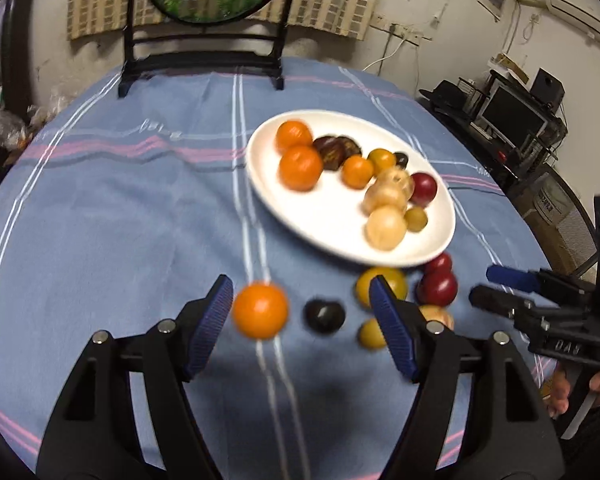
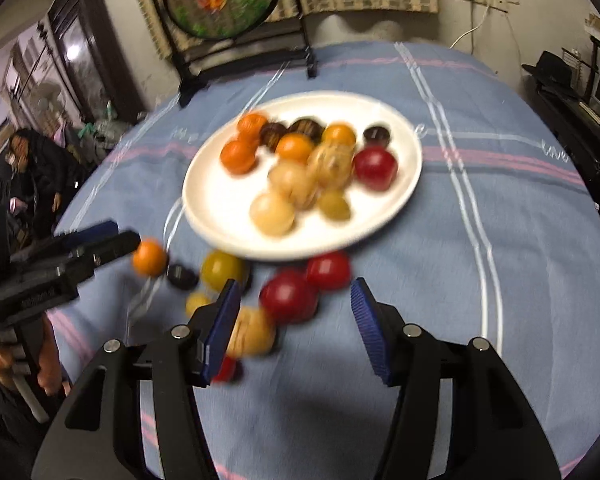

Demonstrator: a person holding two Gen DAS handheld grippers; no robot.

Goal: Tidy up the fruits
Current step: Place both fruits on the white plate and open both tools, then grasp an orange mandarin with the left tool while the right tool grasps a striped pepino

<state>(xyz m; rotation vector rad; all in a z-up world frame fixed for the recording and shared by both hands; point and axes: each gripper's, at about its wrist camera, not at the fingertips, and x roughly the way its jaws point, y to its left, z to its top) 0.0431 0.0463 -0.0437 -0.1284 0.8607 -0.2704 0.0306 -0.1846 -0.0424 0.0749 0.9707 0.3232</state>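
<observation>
The left tongs are seen spread wide and empty above the cloth-covered counter, with an orange fruit just inside the left pad and a small dark fruit lying between the pads. Further right, a large yellow fruit and a smaller yellow one are partly hidden behind the right pad, and two red fruits are found near the plate's near rim. The white plate is set beyond them on the counter, already loaded with orange, dark, pale, yellow and red fruits. At the far right of the left view the right tongs are caught side-on; in their own view the right tongs are shown parted wide and holding nothing, with a red fruit lying ahead between the pads and a pale fruit beside the left pad. A small red fruit is glimpsed beneath that pad.

The step in hand is judged to be the gathering of the loose fruits onto the plate, with much of the sorting done and a cluster left on the cloth. For the next move, one fruit would need to be centred between the pads, the orange or the dark one for the left tongs, and the pads lowered and closed gently, since round fruit is likely to roll and neighbours may be nudged
</observation>
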